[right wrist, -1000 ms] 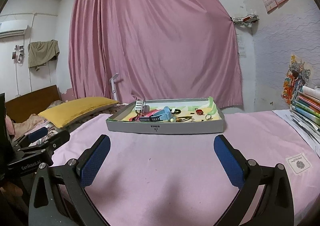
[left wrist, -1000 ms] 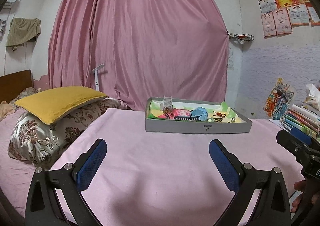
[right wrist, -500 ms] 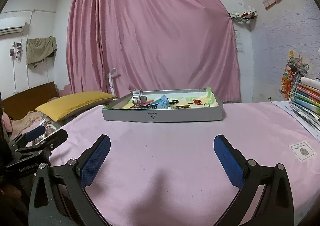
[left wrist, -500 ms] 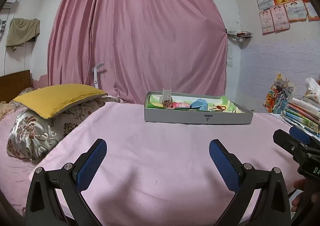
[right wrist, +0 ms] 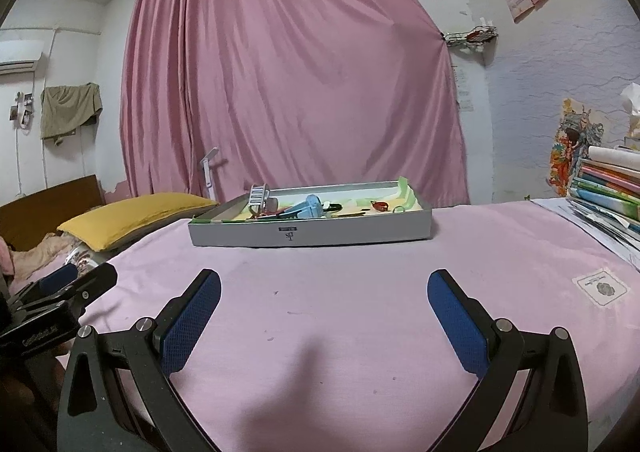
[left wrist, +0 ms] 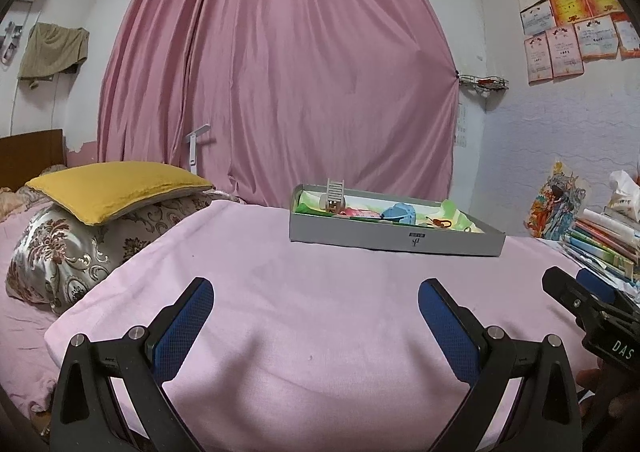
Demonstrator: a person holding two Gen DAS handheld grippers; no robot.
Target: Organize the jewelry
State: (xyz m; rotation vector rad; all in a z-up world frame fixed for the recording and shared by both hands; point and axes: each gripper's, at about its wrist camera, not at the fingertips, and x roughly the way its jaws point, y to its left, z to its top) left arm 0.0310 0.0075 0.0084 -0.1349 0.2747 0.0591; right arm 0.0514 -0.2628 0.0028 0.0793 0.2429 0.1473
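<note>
Two grippers, left gripper and right gripper, jaws wide and empty; grey tray of jewelry at twelve o'clock, well apart; best approached low, slowly, over the near wall.

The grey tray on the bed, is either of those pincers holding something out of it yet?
No: in their own views the left gripper and the right gripper gape wide over the pink blanket, short of the grey tray.

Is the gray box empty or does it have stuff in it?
It has stuff in it. The gray box has no lid on, and a blue thing, a small red thing and more stick up inside.
</note>
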